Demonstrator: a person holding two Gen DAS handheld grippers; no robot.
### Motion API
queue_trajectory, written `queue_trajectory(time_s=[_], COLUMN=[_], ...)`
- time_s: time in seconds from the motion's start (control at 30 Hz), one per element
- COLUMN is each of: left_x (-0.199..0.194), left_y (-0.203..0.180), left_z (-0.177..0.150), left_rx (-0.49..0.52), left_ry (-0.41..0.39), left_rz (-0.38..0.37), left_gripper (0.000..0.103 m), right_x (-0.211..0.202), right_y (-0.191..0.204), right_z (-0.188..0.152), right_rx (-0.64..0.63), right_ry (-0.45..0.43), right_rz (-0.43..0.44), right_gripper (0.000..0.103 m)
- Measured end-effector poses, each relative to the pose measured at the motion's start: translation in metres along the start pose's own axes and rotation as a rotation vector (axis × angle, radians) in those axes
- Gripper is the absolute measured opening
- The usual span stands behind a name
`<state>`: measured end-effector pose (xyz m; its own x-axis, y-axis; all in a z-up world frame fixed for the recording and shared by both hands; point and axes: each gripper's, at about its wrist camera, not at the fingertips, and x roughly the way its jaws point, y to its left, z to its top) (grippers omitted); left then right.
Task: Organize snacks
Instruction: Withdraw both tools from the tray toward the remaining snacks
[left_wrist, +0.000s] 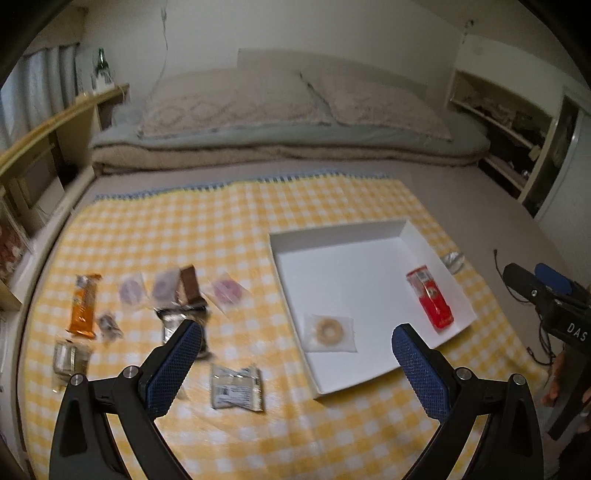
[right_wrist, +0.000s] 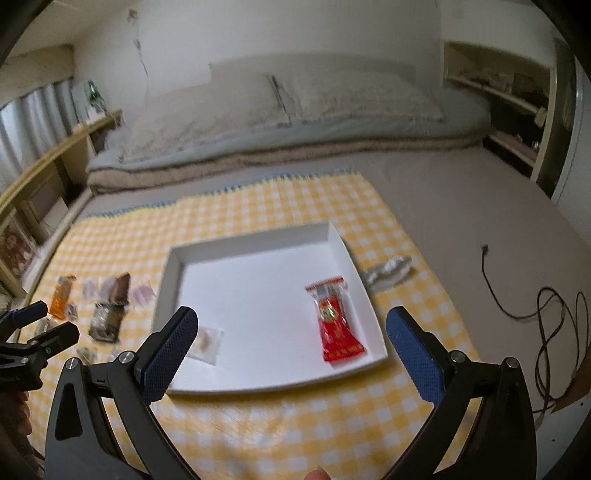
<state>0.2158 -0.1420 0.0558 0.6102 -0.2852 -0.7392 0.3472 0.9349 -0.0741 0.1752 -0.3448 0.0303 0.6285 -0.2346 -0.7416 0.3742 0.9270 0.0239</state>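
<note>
A white shallow box (left_wrist: 373, 236) (right_wrist: 177, 273) lies on a yellow checked cloth (left_wrist: 229, 221) (right_wrist: 280, 206). In it are a red snack packet (left_wrist: 430, 297) (right_wrist: 336, 325) and a clear-wrapped ring biscuit (left_wrist: 328, 331) (right_wrist: 207, 341). Left of the box lie several loose snacks: an orange bar (left_wrist: 84, 304) (right_wrist: 62, 295), a brown bar (left_wrist: 189, 288) (right_wrist: 120, 286), pink wrapped sweets (left_wrist: 227, 291) and a silver packet (left_wrist: 236, 386). My left gripper (left_wrist: 295, 363) is open and empty above the cloth. My right gripper (right_wrist: 291, 349) is open and empty over the box's near edge.
A crumpled silver wrapper (left_wrist: 453, 260) (right_wrist: 388, 271) lies right of the box. A black cable (right_wrist: 517, 295) trails on the grey bed sheet. Pillows and folded bedding (left_wrist: 288, 122) lie behind the cloth. Wooden shelves (left_wrist: 48, 147) stand on the left.
</note>
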Motion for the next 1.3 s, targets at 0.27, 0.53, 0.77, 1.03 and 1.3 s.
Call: queue_trajectory(time_s=[0.27, 0.53, 0.77, 1.03, 1.3], left_x=[-0.054, -0.083, -0.084, -0.056, 0.002], left_y=[0.038, 0.097, 0.143, 0.195, 0.250], left_z=[-0.024, -0.052, -0.072, -0.087, -0.093], left_rx=[-0.020, -0.076, -0.090, -0.126, -0.139], left_ry=[-0.124, -0.179, -0.175, -0.113, 0.005], left_rz=[0.047, 0.130, 0.235, 0.325, 0.391], left_gripper=[0.103, 0.103, 0.103, 0.103, 0.103], right_x=[-0.019, -0.011, 0.009, 0.036, 0.066], right_y=[0.050, 0.105, 0.152, 0.194, 0.229], right_z=[0.001, -0.005, -0.024, -0.047, -0.075], right_rx=[-0.030, -0.078, -0.099, -0.119, -0.179], right_ry=[-0.141, -0.188, -0.150, -0.115, -0.089], right_rz=[0.055, 0.107, 0.145, 0.140, 0.121], right_gripper=[0.103, 0.103, 0.103, 0.103, 0.103])
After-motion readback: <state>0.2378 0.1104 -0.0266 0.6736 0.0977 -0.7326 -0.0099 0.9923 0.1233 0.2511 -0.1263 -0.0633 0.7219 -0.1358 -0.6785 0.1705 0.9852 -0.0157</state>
